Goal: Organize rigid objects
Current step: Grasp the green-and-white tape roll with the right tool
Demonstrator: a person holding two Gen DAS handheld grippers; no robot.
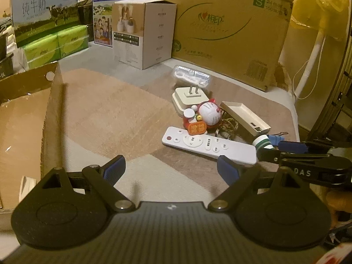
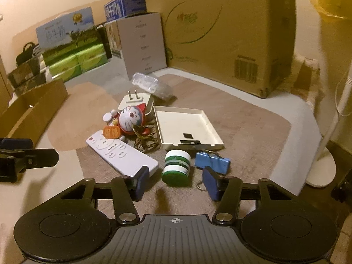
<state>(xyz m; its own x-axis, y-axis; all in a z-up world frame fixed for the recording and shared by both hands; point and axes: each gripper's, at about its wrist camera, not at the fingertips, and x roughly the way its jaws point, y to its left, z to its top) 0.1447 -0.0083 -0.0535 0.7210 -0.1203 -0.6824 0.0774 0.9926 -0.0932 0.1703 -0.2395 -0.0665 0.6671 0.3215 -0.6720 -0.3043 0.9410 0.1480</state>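
A pile of small items lies on the mat: a white remote (image 1: 206,146) (image 2: 121,154), a cat figurine (image 1: 209,114) (image 2: 132,121), a white plug adapter (image 1: 189,96), a cream tray (image 2: 187,127), a green-and-white jar (image 2: 177,168) and a blue block (image 2: 212,161). My right gripper (image 2: 176,181) is open, its blue pads standing either side of the jar with gaps showing. The left pad is near the remote's near end. My left gripper (image 1: 171,170) is wide open over bare mat, just short of the remote, with nothing between its fingers.
An open cardboard box (image 1: 22,121) (image 2: 33,110) stands at the left. A clear plastic packet (image 1: 191,78) lies behind the adapter and a braided cord (image 2: 145,140) beside the figurine. Large cartons (image 1: 231,33) line the back. A white fan stand (image 2: 323,167) rises at the right.
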